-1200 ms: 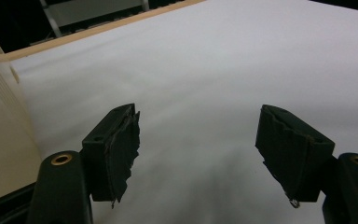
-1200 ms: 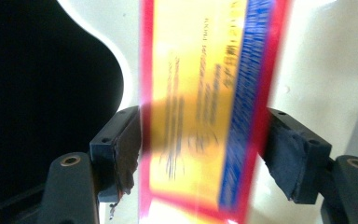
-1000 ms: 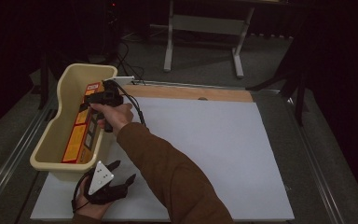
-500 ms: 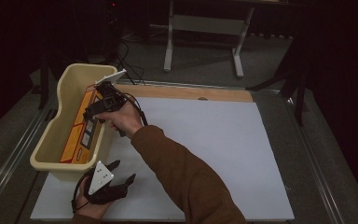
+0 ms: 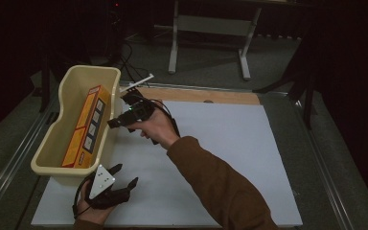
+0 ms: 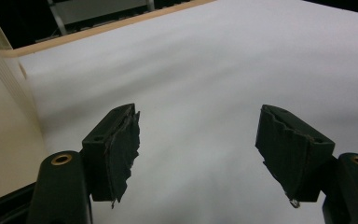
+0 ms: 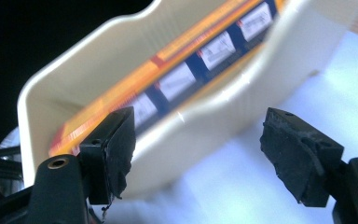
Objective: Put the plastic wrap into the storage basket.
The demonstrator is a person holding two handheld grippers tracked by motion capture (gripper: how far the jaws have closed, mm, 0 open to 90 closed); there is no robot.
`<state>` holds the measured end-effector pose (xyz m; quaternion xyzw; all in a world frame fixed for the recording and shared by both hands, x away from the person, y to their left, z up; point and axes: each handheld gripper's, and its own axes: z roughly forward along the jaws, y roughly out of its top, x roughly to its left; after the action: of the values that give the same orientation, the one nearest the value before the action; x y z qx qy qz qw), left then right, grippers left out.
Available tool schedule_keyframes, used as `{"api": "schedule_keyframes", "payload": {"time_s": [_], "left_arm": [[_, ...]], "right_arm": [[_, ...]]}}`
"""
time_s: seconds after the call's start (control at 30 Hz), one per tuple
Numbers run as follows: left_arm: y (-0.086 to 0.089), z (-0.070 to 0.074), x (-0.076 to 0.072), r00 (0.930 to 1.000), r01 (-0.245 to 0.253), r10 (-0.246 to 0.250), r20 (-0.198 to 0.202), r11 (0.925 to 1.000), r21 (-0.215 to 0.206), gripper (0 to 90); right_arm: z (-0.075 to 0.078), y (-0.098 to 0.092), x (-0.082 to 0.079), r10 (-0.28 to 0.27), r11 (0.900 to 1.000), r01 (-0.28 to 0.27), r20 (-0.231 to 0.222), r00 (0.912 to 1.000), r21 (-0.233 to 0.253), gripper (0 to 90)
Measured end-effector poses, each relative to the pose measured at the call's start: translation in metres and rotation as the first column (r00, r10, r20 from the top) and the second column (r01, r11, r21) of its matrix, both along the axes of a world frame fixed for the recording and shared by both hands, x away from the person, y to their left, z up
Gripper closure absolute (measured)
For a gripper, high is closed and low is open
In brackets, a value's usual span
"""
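A cream plastic tub (image 5: 52, 153) stands at the table's left, and a long orange box (image 5: 84, 127) with blue and white panels leans lengthwise inside it. My right gripper (image 5: 118, 110) hovers just outside the tub's right wall, open and holding nothing. In the right gripper view, the tub (image 7: 205, 116) and the box (image 7: 186, 74) lie just beyond the right gripper (image 7: 198, 154). My left gripper (image 5: 124, 175) rests on the white sheet near the tub's front corner. The left gripper (image 6: 198, 140) is open over bare sheet, with the tub wall (image 6: 4, 121) at its left.
A white sheet (image 5: 230, 143) covers most of the table, with a wooden strip (image 5: 196, 95) along its far edge. A thin white strip (image 5: 136, 82) sticks out behind the tub. Metal rails run along both table sides. A grey metal stand (image 5: 211, 28) is beyond the table.
My right gripper has pulled back from over the box inside the tub to just outside its right wall. The box stays in the tub. The left gripper has not moved.
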<state>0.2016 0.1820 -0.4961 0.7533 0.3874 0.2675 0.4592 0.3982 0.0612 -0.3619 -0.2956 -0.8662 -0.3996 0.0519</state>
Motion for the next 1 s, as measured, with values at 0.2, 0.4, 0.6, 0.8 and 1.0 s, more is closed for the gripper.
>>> {"api": "schedule_keyframes", "payload": {"time_s": [0.2,0.4,0.6,0.8,1.0], "left_arm": [[-0.001,0.000,0.001,1.0000,-0.003,0.003,-0.001,1.0000,0.001,29.6],[-0.002,-0.001,0.001,1.0000,-0.005,0.005,-0.002,0.9999,0.012,29.6],[-0.002,-0.002,0.001,0.9999,-0.010,0.010,-0.005,0.9999,0.014,29.6],[-0.002,-0.002,0.002,0.9999,-0.012,0.012,-0.006,0.9998,0.013,29.6],[-0.002,-0.002,0.002,0.9999,-0.013,0.014,-0.008,0.9998,0.013,29.6]], "right_arm": [[-0.006,-0.048,-0.014,0.020,0.999,-0.023,0.070,0.9973,0.039,29.0],[-0.010,-0.100,-0.035,0.014,0.997,-0.030,0.220,0.9755,0.070,32.2],[-0.022,-0.153,-0.060,-0.018,1.000,0.017,0.346,0.9381,0.005,35.7],[-0.039,-0.196,-0.082,-0.062,0.996,0.083,0.401,0.9138,-0.034,34.5],[-0.061,-0.234,-0.101,-0.121,0.991,0.134,0.411,0.9038,-0.004,33.2]]}}
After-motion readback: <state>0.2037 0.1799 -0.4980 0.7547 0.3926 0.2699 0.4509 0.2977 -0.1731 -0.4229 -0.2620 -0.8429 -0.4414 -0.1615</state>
